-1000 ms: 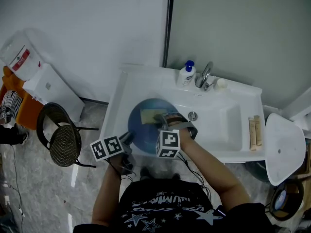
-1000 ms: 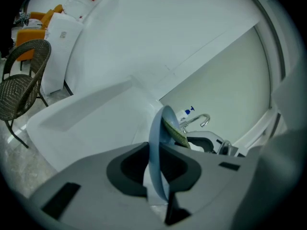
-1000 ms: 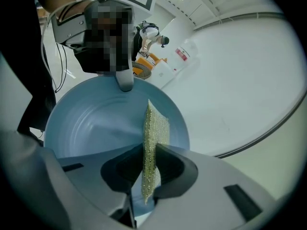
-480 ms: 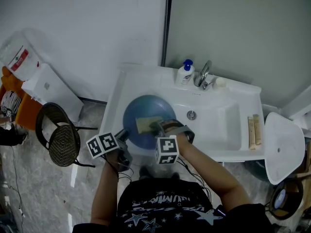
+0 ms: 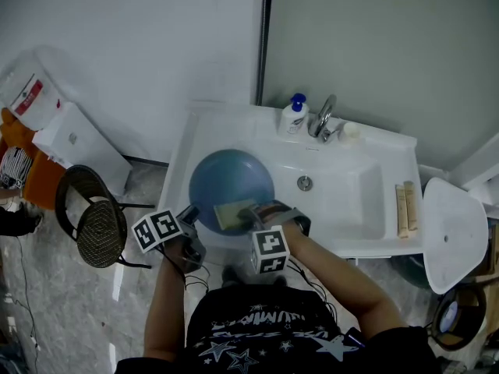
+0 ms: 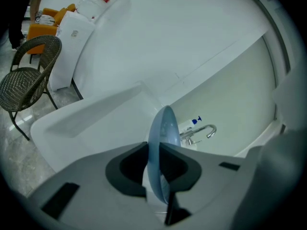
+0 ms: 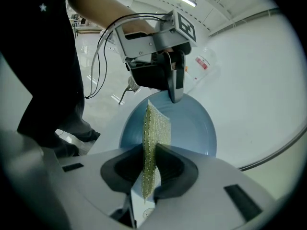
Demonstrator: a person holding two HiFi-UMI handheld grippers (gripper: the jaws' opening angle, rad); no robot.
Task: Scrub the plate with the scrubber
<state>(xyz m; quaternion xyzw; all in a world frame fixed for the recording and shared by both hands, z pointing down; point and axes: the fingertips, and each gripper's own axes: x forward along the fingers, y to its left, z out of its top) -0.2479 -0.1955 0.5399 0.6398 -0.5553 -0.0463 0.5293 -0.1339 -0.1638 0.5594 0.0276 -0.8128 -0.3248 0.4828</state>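
White was the sink (image 5: pixel 355 197), and the blue plate (image 5: pixel 226 179) sat over its left half. At the sink's front-left edge, the left gripper (image 5: pixel 192 216) had its jaws clamped on the plate's near rim. At the sink's front edge, the right gripper (image 5: pixel 251 212) pinched the yellow-green scrubber (image 5: pixel 231 214) edge-on between closed jaws, against the plate's near part.
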